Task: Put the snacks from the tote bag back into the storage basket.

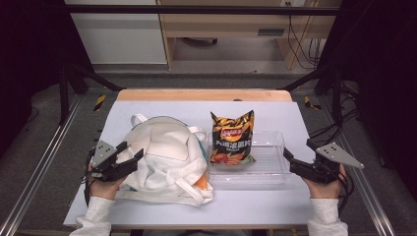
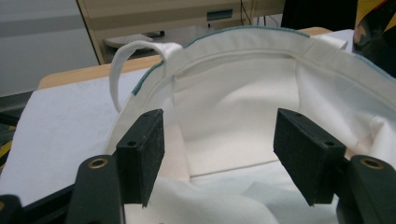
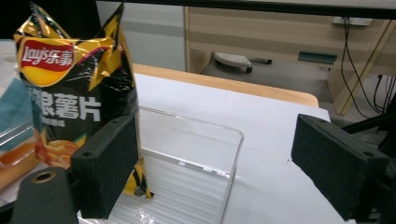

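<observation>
Two hand-held grippers at a bench (image 1: 162,110), flanking a white canvas tote bag (image 1: 164,160) and a clear plastic bin (image 1: 268,169). The bag lies slumped just left of the bin, touching its left wall, with its mouth gaping toward the left gripper (image 1: 129,158); this arrangement appears to leave the bag ready to receive goods. A black Lay's crisp packet (image 1: 232,138) stands upright inside the bin at the end nearest the bag, leaning slightly, probably so that it can be lifted across with a short move. The left gripper has its jaws apart at the bag's near rim, pressing on nothing, placed as if to take the fabric and hold the mouth wide. The right gripper (image 1: 286,156) hovers just right of the bin, jaws apart and empty, pointed toward the packet

The high view gives the whole layout and an orange item under the bag's edge beside the bin. The left gripper view adds the bag's pale interior (image 2: 233,116), its teal-piped rim and a handle loop (image 2: 135,53). The right gripper view makes the packet's lettering (image 3: 46,56) and the bin's ribbed floor legible
</observation>
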A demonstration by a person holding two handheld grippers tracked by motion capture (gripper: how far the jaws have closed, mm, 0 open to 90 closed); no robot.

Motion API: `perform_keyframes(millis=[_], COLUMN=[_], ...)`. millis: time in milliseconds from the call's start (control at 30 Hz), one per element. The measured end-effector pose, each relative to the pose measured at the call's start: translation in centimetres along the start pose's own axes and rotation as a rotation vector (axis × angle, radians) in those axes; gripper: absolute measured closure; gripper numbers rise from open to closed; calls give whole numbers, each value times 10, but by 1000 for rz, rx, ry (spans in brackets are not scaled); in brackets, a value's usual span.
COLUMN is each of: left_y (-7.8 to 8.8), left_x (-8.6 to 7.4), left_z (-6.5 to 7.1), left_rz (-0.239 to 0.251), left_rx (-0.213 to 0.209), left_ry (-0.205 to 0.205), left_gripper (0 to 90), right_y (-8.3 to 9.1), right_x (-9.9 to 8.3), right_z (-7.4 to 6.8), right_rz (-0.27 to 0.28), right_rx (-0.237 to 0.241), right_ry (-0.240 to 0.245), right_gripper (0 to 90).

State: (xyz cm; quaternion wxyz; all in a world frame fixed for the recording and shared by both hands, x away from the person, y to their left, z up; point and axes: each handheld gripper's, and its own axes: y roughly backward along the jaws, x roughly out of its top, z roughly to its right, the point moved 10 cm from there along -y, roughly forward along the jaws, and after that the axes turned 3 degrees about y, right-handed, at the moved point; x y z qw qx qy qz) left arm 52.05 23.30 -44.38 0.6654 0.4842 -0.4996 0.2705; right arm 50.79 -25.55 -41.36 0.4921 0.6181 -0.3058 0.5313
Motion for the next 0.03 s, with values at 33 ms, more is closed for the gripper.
perform_keyframes(millis=[33], left_y=[0], left_x=[-1], left_z=[-1], left_rz=[0], left_rx=[1], left_ry=[2], left_gripper=[336], right_y=[0], right_x=[-1], right_z=[2], right_rz=[-1], right_rx=[-6], right_ry=[-2], right_gripper=[144])
